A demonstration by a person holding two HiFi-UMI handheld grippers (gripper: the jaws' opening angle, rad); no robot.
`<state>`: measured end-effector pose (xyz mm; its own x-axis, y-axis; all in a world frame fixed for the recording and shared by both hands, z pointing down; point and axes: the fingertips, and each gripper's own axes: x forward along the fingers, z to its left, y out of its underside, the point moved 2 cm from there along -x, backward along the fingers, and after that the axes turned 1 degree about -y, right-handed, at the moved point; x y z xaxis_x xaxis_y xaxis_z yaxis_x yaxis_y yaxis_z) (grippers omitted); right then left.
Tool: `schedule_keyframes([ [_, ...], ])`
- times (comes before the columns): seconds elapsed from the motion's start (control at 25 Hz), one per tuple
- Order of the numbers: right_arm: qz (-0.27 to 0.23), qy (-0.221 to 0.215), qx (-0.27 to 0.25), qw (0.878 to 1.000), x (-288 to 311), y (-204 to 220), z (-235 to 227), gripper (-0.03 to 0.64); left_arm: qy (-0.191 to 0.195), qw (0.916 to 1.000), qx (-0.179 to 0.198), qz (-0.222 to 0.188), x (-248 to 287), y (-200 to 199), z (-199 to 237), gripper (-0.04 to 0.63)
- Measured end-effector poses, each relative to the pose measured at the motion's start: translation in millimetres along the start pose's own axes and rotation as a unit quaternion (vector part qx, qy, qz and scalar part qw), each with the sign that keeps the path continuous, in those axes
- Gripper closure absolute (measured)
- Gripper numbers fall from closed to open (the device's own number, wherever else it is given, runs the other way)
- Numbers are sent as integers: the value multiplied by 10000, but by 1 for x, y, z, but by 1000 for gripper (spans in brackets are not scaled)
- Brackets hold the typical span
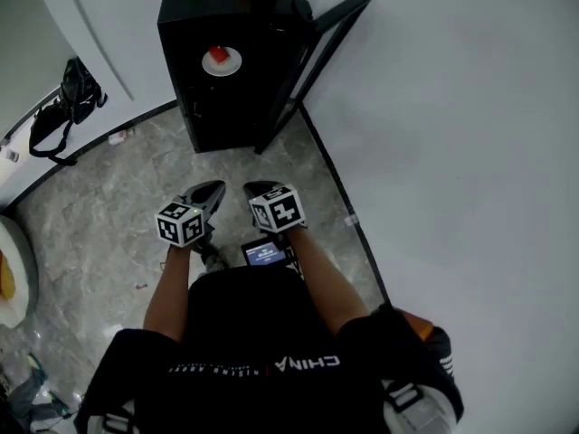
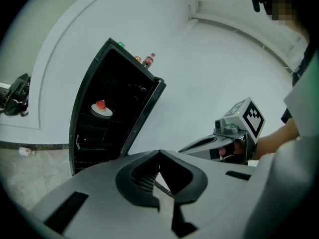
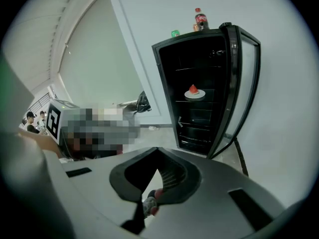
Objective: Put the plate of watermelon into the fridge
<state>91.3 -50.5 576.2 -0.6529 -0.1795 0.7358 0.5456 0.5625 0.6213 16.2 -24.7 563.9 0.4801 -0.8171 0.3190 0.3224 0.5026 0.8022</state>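
Observation:
A white plate with a red piece of watermelon (image 1: 221, 61) (image 2: 101, 108) (image 3: 194, 93) rests on a shelf inside the black fridge (image 1: 210, 107) (image 2: 92, 133) (image 3: 197, 128). The fridge's glass door (image 1: 318, 51) (image 3: 239, 88) stands open to the right. My left gripper (image 1: 211, 192) (image 2: 159, 151) is shut and empty, held low in front of my body, well short of the fridge. My right gripper (image 1: 259, 189) (image 3: 158, 149) hangs beside it, also shut with nothing in it. Its marker cube (image 2: 246, 116) shows in the left gripper view.
Bottles (image 3: 200, 19) (image 2: 148, 59) stand on top of the fridge. A black bag (image 1: 68, 107) (image 3: 142, 101) lies by the wall at the left. A white wall (image 1: 452, 152) runs along the right. Marble floor (image 1: 127, 188) lies between me and the fridge.

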Motion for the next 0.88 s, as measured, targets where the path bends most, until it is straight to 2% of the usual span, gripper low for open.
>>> schedule_keyframes([
  [0.16, -173, -33, -117, 9998, -13, -12, -34, 601, -267, 9960, 816, 265, 24, -1, -23, 583],
  [0.28, -372, -154, -150, 9991, -15, -27, -39, 602, -293, 9914, 1199, 444, 30, -6, -35, 583],
  [0.4, -531, -275, -163, 9981, -13, -37, -36, 601, -338, 9883, 1374, 572, 33, -16, -38, 583],
  [0.6, -690, -374, 10, 9969, -11, -33, -44, 602, -276, 9823, 1646, 855, 47, -11, -44, 583],
  [0.88, -741, -322, 18, 9967, -15, -38, -51, 601, -221, 9818, 1705, 811, 60, -23, -47, 583],
])
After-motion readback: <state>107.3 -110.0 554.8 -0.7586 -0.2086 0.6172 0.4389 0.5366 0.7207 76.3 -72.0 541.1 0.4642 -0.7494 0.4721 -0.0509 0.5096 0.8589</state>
